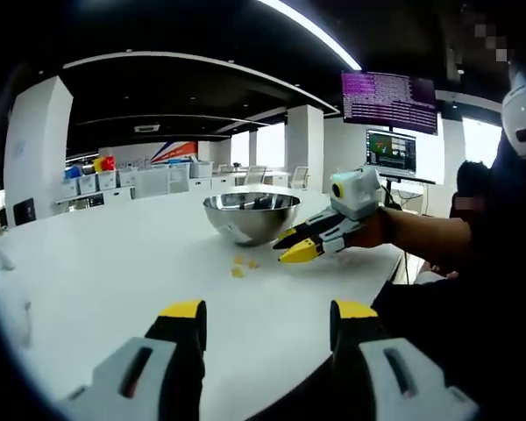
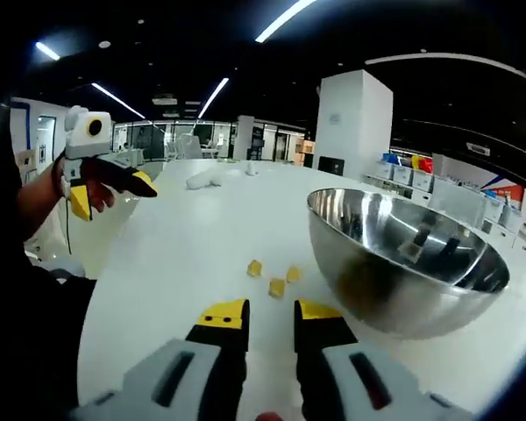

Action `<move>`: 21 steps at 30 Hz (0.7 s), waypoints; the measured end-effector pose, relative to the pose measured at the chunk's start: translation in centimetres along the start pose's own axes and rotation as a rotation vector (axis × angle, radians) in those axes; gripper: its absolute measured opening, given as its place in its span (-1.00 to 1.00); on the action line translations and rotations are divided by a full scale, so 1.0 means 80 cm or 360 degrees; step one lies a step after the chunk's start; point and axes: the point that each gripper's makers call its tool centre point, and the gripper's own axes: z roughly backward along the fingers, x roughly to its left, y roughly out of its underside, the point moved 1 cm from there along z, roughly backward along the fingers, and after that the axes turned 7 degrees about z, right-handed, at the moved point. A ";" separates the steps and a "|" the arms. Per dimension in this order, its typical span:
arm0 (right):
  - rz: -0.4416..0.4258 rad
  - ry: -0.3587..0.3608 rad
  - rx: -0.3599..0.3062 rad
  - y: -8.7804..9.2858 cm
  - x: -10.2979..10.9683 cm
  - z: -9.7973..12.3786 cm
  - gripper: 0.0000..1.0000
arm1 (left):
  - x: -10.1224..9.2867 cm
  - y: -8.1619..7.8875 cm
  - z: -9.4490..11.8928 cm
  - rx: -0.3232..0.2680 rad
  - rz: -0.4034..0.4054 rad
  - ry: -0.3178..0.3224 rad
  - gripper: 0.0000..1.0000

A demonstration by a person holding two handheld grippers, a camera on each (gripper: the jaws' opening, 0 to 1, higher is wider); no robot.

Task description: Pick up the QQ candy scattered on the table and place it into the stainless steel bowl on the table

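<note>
The broad white oval worktop (image 1: 140, 254) spreads across both views, its curved near edge running just under the left hand-held gripper (image 1: 267, 316) in the left gripper view, and its long surface stretching bare towards the far end in the right gripper view, with a small white object (image 2: 212, 178) lying well away near that far end. There is wide open room on the worktop on every side of the candies.

The shiny round stainless steel bowl (image 2: 403, 259) stands upright on the worktop, set in from the edges; in the right gripper view it sits to the right of the right hand-held gripper (image 2: 271, 313), and its inside looks empty apart from reflections.

The left hand-held gripper, grey with yellow tips, holds its jaws well apart over the worktop's near edge with nothing between them. The right hand-held gripper has its yellow-tipped jaws a narrow gap apart, also holding nothing; in the left gripper view it comes in from the right, held by a person's hand, its tips low over the worktop just beside the bowl.

The small yellow QQ candies (image 2: 275, 280), three pieces in a loose cluster, lie on the worktop just ahead of the right hand-held gripper's tips and near the bowl's base, not touching it
</note>
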 end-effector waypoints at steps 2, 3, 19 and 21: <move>0.0009 0.0008 0.0024 0.003 0.000 -0.012 -0.58 | 0.004 0.001 0.004 -0.0004 0.0008 -0.0010 0.13; 0.0010 0.0018 0.0035 0.004 -0.001 -0.018 -0.58 | 0.006 0.002 0.006 -0.0005 0.0011 -0.0015 0.13; -0.0012 0.0014 0.0045 0.000 -0.003 -0.046 -0.81 | 0.026 0.005 0.015 -0.0015 0.0043 -0.0053 0.13; -0.0017 0.0012 0.0043 0.000 -0.004 -0.046 -0.81 | 0.025 0.005 0.013 -0.0013 0.0043 -0.0048 0.13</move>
